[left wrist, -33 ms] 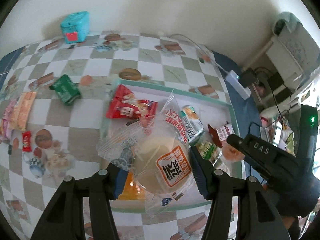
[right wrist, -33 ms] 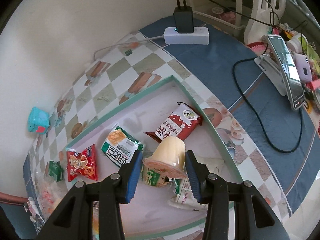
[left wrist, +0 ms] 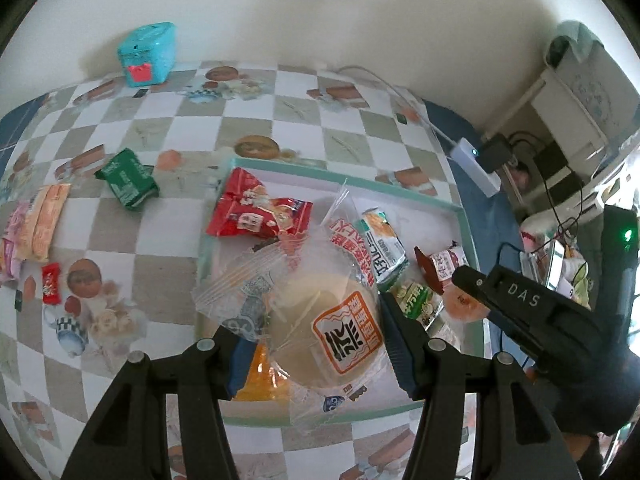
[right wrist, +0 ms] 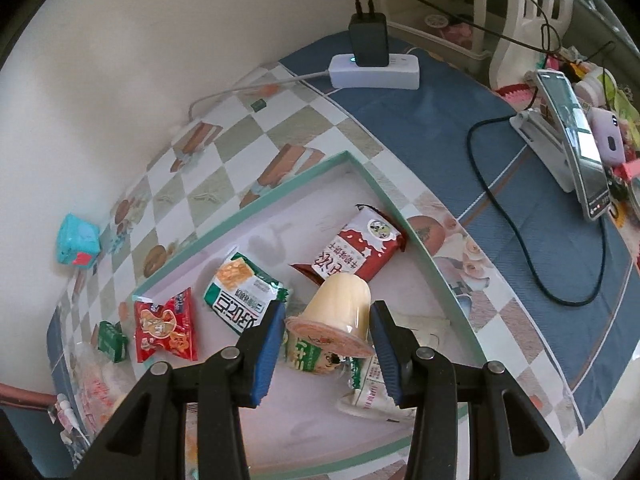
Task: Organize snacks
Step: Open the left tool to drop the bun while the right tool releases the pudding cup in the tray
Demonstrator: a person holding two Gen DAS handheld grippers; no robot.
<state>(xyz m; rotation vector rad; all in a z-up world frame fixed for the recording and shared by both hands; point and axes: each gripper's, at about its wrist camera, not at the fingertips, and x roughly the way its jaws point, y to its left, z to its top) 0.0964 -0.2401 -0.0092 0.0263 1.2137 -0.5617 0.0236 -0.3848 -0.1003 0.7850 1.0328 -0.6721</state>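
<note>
A shallow teal-rimmed tray (left wrist: 466,224) (right wrist: 280,198) lies on the checkered tablecloth and holds several snack packets. My left gripper (left wrist: 316,344) is shut on a round bun in a clear wrapper (left wrist: 332,328), held above the tray's near side. My right gripper (right wrist: 326,338) is shut on a pale yellow jelly cup (right wrist: 340,312), tilted on its side over the tray. It also shows in the left wrist view (left wrist: 532,312). In the tray lie a red packet (left wrist: 256,216) (right wrist: 166,326), a green-white packet (right wrist: 244,296) and a dark red packet (right wrist: 352,252).
Outside the tray on the left lie a green packet (left wrist: 128,180), orange and pink packets (left wrist: 40,220) and a small red candy (left wrist: 51,282). A teal box (left wrist: 148,54) stands by the wall. A white power strip (right wrist: 374,70), cables and a phone on a stand (right wrist: 572,136) are on the right.
</note>
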